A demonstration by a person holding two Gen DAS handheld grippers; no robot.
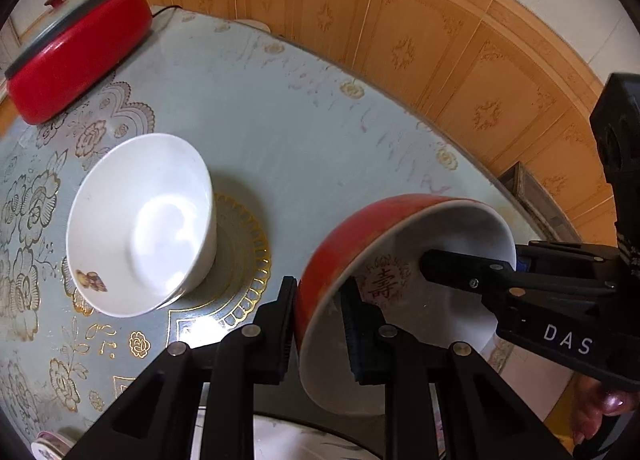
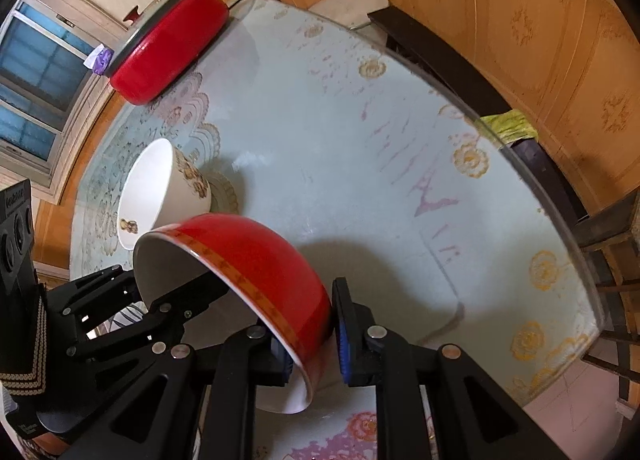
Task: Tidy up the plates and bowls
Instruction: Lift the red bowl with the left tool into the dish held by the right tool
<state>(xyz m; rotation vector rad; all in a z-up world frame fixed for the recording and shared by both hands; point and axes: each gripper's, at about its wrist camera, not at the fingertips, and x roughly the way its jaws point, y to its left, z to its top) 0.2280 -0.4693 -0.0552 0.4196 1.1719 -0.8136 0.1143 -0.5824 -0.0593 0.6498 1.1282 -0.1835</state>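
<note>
Now: both my grippers clamped on the same red bowl (image 1: 404, 296), held tilted above the table (image 1: 256, 111), not touching it. Left gripper (image 1: 318, 334) pinches the rim, one pad on the red outside wall, other inside on the white. Right gripper (image 2: 310, 334) does the same on the opposite rim; blue pad on the red outside, other pad hidden behind the wall. Neither set of fingers has slack, rim fills the gap on both.

Bowl inside is white w/ a red character mark at the bottom; gold band near the rim outside.

White bowl (image 1: 140, 223) sits on the table to the left, well apart from the red one, leaning over, small brown print on inner rim. Red lidded pot (image 1: 80, 59) at far edge of table, near wall. Patterned plate (image 2: 352, 432) lies below the red bowl, partly hidden by my fingers.
</note>
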